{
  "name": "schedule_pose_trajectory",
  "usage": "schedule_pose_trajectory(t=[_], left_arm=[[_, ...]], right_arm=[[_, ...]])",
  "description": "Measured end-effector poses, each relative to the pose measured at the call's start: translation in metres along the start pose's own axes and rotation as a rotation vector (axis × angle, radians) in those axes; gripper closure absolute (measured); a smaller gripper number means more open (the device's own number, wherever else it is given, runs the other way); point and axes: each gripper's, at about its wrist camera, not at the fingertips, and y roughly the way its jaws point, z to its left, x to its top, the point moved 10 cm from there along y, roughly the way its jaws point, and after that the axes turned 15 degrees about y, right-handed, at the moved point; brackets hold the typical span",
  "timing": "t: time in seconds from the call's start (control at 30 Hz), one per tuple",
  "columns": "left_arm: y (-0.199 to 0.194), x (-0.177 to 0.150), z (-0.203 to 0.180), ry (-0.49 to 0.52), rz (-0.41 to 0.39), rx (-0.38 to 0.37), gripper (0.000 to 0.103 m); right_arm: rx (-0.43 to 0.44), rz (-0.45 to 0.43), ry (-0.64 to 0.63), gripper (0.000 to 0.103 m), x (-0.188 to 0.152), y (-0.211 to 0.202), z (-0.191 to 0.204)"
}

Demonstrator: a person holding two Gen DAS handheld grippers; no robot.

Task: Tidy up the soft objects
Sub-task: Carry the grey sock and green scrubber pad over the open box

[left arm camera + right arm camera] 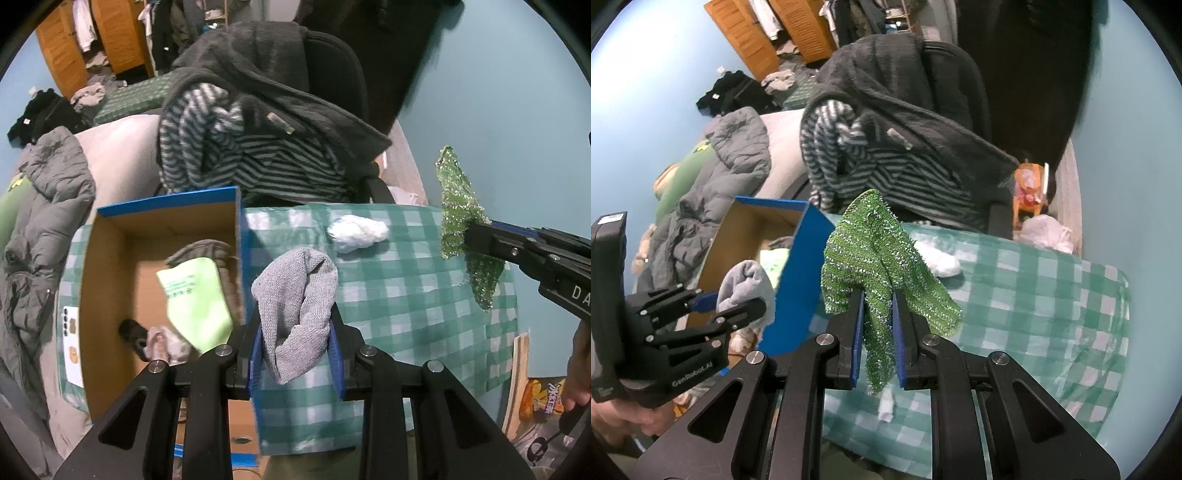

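Both claws are loaded, and the box (162,236) is the landmark for what follows. The left gripper (297,332) is clamped on a bunched grey cloth (295,295), which hangs just right of the box's blue right wall, above the checked tablecloth (406,295). The right gripper (878,332) is pinched nearly together on a thin sparkly green cloth (879,258), farther right of the box and clear of the table. A white bundle (356,232) lies on the tablecloth, right of the box and near its far corner. Inside the box sit a light green item (195,295) and some other soft things.

The step in hand looks like dropping the 2 held cloths into the box. To do it well, I would:

- carry the grey cloth over the blue wall first, since it is nearest;
- lift high enough that its drooping tail clears the rim;
- let go only once the cloth is over the box's open middle, not its edge;
- keep the green cloth back until the left gripper is out, so the 2 tools do not collide.

The green cloth is light and floppy, so it may snag on the rim.
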Motion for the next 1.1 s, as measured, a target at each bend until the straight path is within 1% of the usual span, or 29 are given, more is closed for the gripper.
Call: schedule_pose_trajectory(t=[0.67, 1.1], left_arm=[[-0.027, -0.033, 0.078, -0.122, -0.016, 0.068, 0.073], [-0.035, -0.059, 0.121, -0.198, -0.005, 0.106, 0.073]], right_arm=[[0.075, 0.026, -0.112, 0.09, -0.002, 0.013, 0.091], [0.117, 0.074, -0.21, 0.09, -0.014, 0.039, 0.153]])
